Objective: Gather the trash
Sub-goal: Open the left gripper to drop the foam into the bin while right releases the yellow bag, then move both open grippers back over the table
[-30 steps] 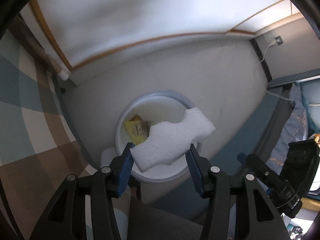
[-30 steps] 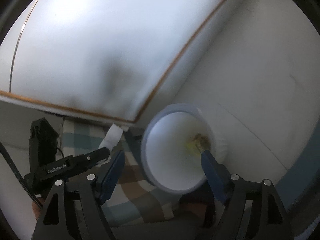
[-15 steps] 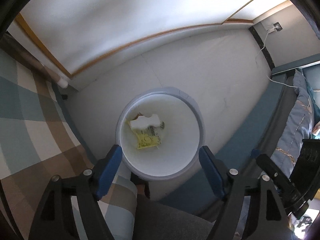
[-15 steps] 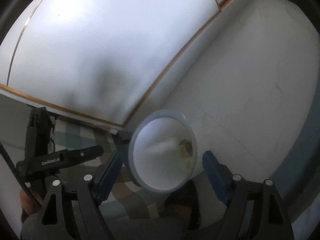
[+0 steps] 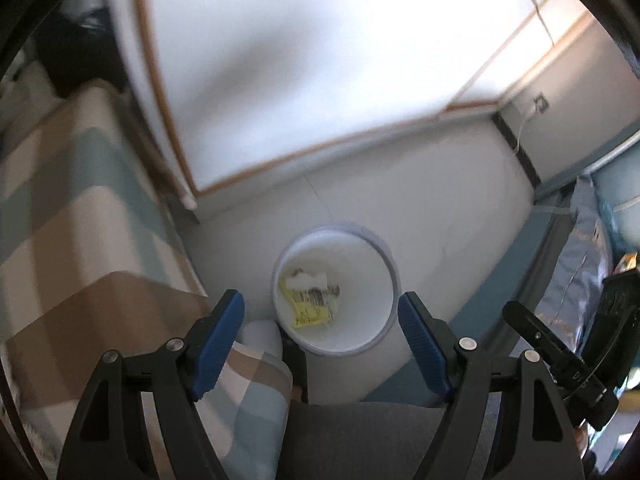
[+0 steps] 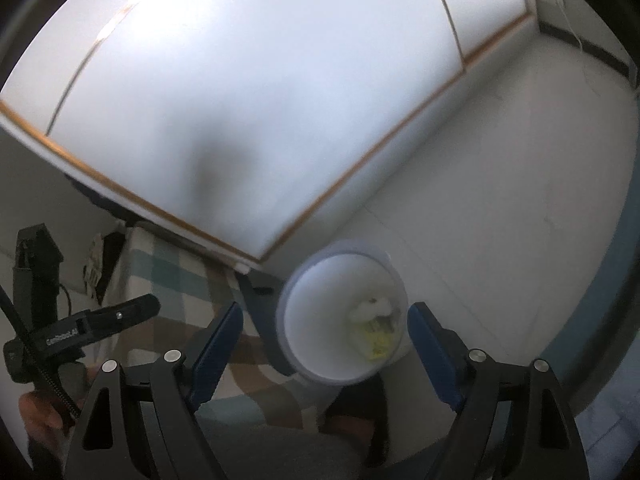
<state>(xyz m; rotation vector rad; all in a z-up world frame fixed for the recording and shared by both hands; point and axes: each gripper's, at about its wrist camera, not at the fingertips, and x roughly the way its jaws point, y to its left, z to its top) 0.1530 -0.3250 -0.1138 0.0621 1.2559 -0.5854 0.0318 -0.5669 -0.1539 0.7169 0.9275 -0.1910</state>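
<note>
A round white bin (image 5: pixel 384 264) stands on the pale floor (image 5: pixel 460 200). Inside it, toward nine o'clock, a white foam piece (image 5: pixel 306 280) lies on a yellow wrapper (image 5: pixel 310 308). The left gripper (image 5: pixel 320 320) and the right gripper (image 6: pixel 324 334) both hang above the bin, fingers spread and holding nothing.

Print on the yellow wrapper (image 5: pixel 308 312) in the bin (image 5: pixel 386 256), too small.

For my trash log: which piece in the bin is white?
The white foam piece in the bin; it lies partly on the yellow printed wrapper.
</note>
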